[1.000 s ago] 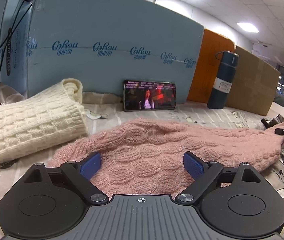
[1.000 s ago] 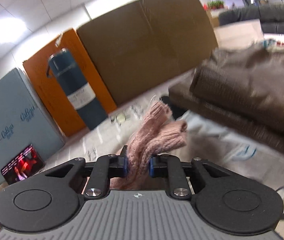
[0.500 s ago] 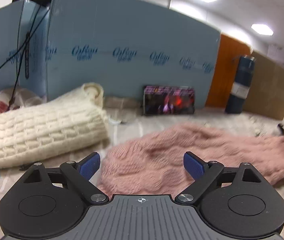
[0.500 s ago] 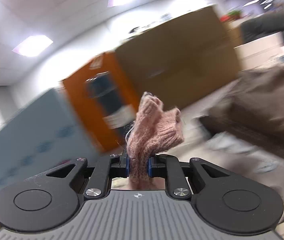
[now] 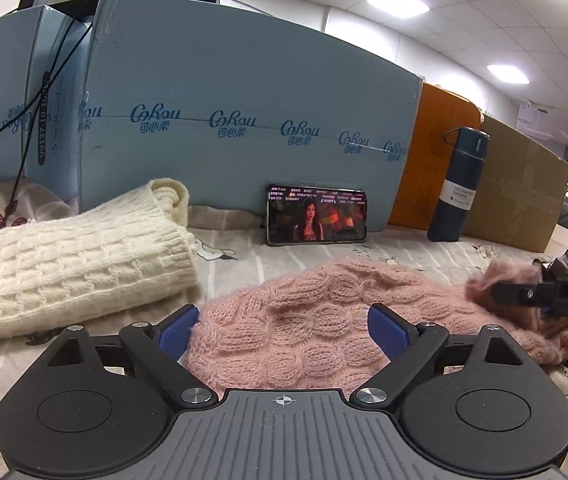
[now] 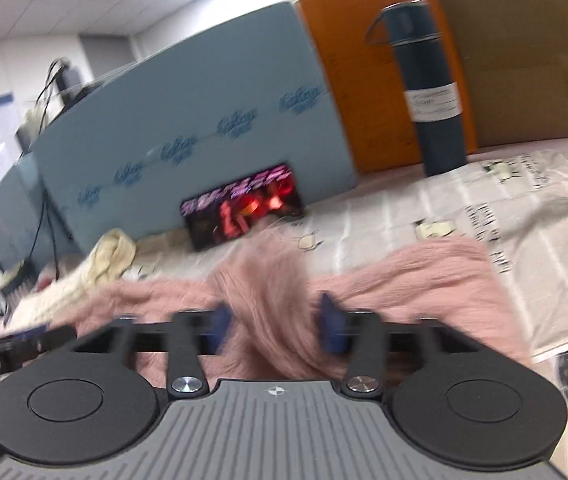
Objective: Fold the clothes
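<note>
Both tongs open: left (image 5: 282, 326), right (image 6: 274, 328) over pink sweater (image 5: 304, 328); flask (image 5: 460, 188) label "VACUUM… 500ml".

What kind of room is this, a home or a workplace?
Probably an office made into a makeshift folding station. There are grid ceiling panels with flat lights, big cardboard boxes standing as a backdrop, and a printed sheet spread under the pink sweater.

**Colours and knits on show**

Ahead of the left hand-held gripper (image 5: 282, 330), black with blue pads (image 5: 386, 330), lies a pink cable-knit sweater (image 5: 304, 320). Further left is a cream cable-knit sweater (image 5: 72, 264). Beyond stand a pale blue box (image 5: 244, 120) with darker blue logos and a dark teal flask (image 5: 460, 188).
</note>
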Available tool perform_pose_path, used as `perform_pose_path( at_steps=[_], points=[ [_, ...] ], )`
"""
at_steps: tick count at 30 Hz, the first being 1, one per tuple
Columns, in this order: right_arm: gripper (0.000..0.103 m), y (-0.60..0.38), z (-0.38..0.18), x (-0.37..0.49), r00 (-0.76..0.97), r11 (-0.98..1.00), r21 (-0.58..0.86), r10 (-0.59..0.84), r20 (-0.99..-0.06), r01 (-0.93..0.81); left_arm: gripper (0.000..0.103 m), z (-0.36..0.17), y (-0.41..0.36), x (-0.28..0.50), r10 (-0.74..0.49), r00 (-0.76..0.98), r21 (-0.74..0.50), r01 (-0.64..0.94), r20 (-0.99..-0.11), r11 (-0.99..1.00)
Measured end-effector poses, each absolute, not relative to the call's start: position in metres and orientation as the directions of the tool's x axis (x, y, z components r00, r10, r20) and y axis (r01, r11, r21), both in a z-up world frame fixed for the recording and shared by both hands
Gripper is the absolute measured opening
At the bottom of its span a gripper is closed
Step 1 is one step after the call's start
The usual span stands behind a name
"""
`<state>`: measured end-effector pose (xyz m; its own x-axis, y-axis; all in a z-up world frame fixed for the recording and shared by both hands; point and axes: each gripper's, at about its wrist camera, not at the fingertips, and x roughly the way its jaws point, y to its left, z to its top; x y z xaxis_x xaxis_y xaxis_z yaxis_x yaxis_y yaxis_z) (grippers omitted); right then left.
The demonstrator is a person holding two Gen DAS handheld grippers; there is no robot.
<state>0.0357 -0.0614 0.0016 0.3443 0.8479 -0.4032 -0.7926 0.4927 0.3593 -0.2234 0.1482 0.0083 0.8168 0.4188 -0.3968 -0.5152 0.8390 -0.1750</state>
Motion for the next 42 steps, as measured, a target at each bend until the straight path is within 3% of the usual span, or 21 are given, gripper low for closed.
perform_pose_path(
  at_steps=[3, 8, 12, 16, 21, 25, 29, 31, 32, 33, 36, 39, 42],
  points=[
    [0.078, -0.060, 0.003, 0.023, 0.305, 0.447, 0.340, 0.866, -0.396, -0.828, 0.094, 0.008, 0.148, -0.224, 0.415, 0.820, -0.181, -0.512, -0.393, 0.840],
    [0.087, -0.058, 0.003, 0.020, 0.217, 0.385, 0.396, 0.888, -0.406, -0.833, 0.096, 0.009, 0.150, -0.227, 0.411, 0.827, -0.205, -0.510, -0.383, 0.835],
    [0.087, -0.054, -0.003, 0.026, 0.223, 0.410, 0.393, 0.870, -0.439, -0.823, 0.096, 0.009, 0.150, -0.227, 0.412, 0.825, -0.207, -0.513, -0.387, 0.833],
    [0.089, -0.077, 0.011, 0.032, 0.220, 0.371, 0.476, 0.913, -0.343, -0.798, 0.096, 0.009, 0.152, -0.228, 0.415, 0.823, -0.212, -0.518, -0.389, 0.829],
    [0.094, -0.127, 0.021, 0.058, 0.423, 0.497, 0.559, 0.866, -0.268, -0.664, 0.096, 0.009, 0.153, -0.228, 0.412, 0.822, -0.222, -0.520, -0.394, 0.825],
    [0.094, -0.151, 0.007, 0.078, 0.567, 0.653, 0.565, 0.744, -0.354, -0.504, 0.096, 0.008, 0.154, -0.227, 0.410, 0.817, -0.224, -0.524, -0.406, 0.822],
    [0.094, -0.146, -0.009, 0.090, 0.499, 0.638, 0.611, 0.762, -0.413, -0.468, 0.096, 0.006, 0.153, -0.226, 0.402, 0.814, -0.219, -0.520, -0.419, 0.825],
    [0.089, -0.136, -0.015, 0.089, 0.466, 0.637, 0.598, 0.768, -0.440, -0.486, 0.096, 0.004, 0.153, -0.223, 0.396, 0.811, -0.214, -0.518, -0.430, 0.828],
    [0.082, -0.130, -0.017, 0.085, 0.473, 0.651, 0.566, 0.758, -0.450, -0.506, 0.096, 0.004, 0.153, -0.222, 0.392, 0.810, -0.214, -0.517, -0.436, 0.829],
    [0.061, -0.124, -0.018, 0.079, 0.491, 0.668, 0.523, 0.744, -0.453, -0.529, 0.096, 0.003, 0.153, -0.221, 0.388, 0.809, -0.213, -0.515, -0.441, 0.830],
    [0.042, -0.118, -0.018, 0.067, 0.506, 0.668, 0.442, 0.744, -0.438, -0.599, 0.096, 0.002, 0.153, -0.219, 0.373, 0.811, -0.217, -0.505, -0.450, 0.835],
    [0.031, -0.123, -0.012, 0.062, 0.494, 0.616, 0.453, 0.788, -0.368, -0.644, 0.097, 0.000, 0.152, -0.217, 0.363, 0.810, -0.215, -0.499, -0.460, 0.840],
    [0.027, -0.133, -0.002, 0.058, 0.509, 0.582, 0.459, 0.812, -0.285, -0.671, 0.097, 0.000, 0.150, -0.218, 0.354, 0.817, -0.219, -0.489, -0.455, 0.845]
  ],
)
